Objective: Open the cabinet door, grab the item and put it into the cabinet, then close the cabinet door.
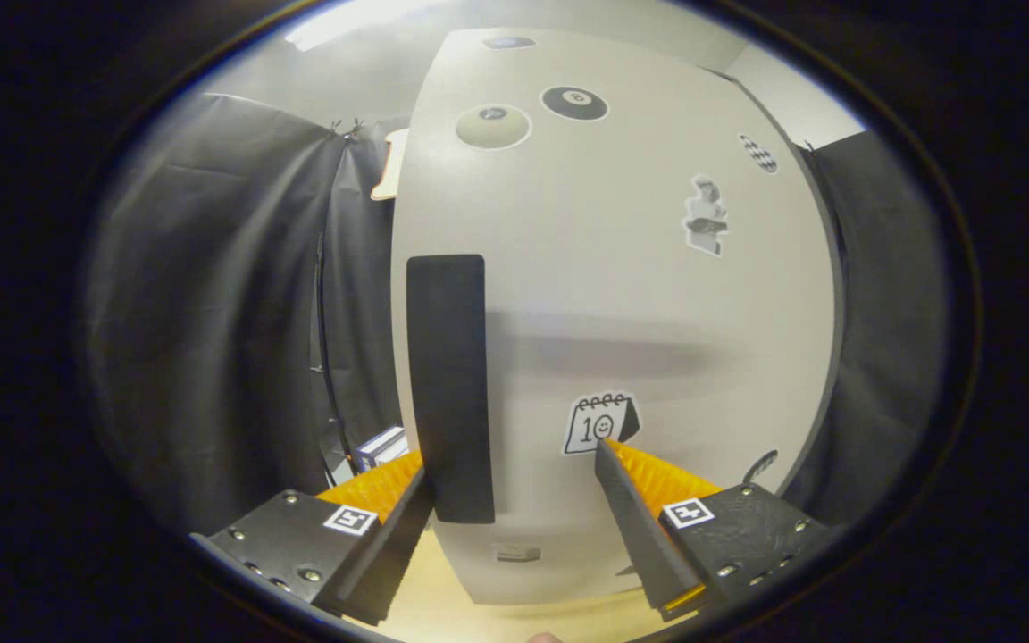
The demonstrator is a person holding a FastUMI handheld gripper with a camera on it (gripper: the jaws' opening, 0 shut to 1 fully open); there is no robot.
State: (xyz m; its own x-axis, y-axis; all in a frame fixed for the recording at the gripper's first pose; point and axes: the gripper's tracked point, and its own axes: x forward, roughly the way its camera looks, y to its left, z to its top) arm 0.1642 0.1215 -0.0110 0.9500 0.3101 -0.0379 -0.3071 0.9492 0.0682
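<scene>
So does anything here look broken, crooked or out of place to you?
Nothing stands out. The white cabinet door is shut and looks undamaged, its stickers flat. The black vertical handle hangs straight. The gripper is open, its fingers either side of the handle's lower end, one finger overlapping it. A small box sits beside the cabinet.

Camera on the tongs (514,469), facing forward — close to cabinet door (657,313)

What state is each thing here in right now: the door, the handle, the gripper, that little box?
Cabinet door: shut, its front facing the gripper.
Door handle: upright dark strip near the door's edge, not gripped.
Gripper: open, one finger at the handle's lower end, the other against the door front.
Small box: resting beside the cabinet, beyond the fingers, untouched.
</scene>
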